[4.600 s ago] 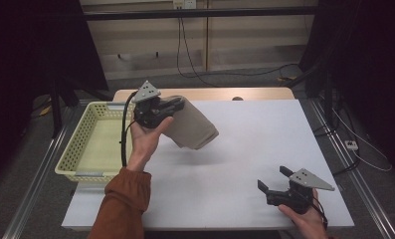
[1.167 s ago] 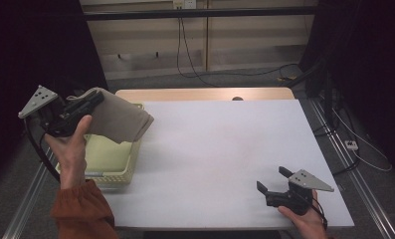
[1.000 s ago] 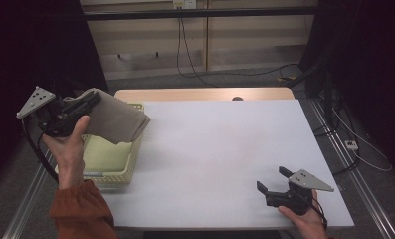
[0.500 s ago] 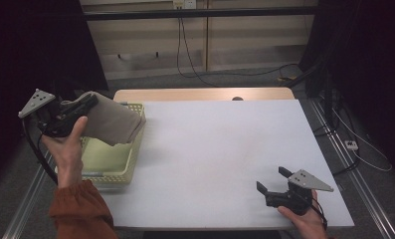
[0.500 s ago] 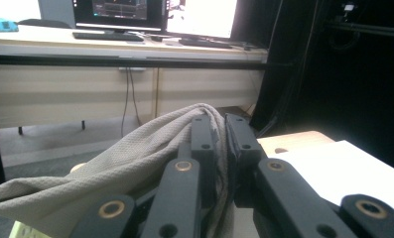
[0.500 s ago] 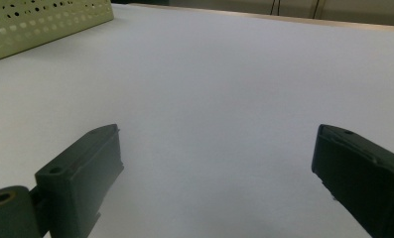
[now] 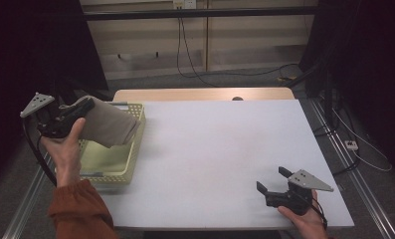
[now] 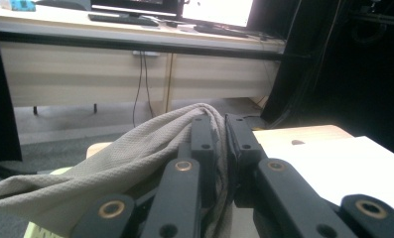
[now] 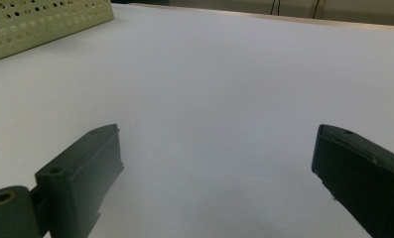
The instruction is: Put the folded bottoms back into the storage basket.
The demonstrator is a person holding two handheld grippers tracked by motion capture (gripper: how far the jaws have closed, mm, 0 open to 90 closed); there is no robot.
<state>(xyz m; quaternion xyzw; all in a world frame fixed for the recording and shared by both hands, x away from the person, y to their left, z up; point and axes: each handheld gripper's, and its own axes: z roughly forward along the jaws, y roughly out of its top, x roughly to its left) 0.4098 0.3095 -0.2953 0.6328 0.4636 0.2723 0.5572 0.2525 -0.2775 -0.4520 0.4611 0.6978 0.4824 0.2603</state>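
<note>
White tabletop (image 7: 215, 144) fronts a wall of pale cabinets and trailing cables. Near its left edge the left gripper (image 7: 83, 108) is clamped tight on a bunched beige cloth (image 7: 108, 127), held above the perforated yellow basket (image 7: 135, 142) at that edge. To finish well, I judge it should lower until the cloth's hanging end sits inside the basket walls before releasing. At the near right corner the right gripper (image 7: 272, 180) rests with jaws wide apart and empty. Its own view shows bare table between the jaws; the left gripper view shows cloth (image 8: 110, 168) folds pinched between the fingers (image 8: 203, 139).
</note>
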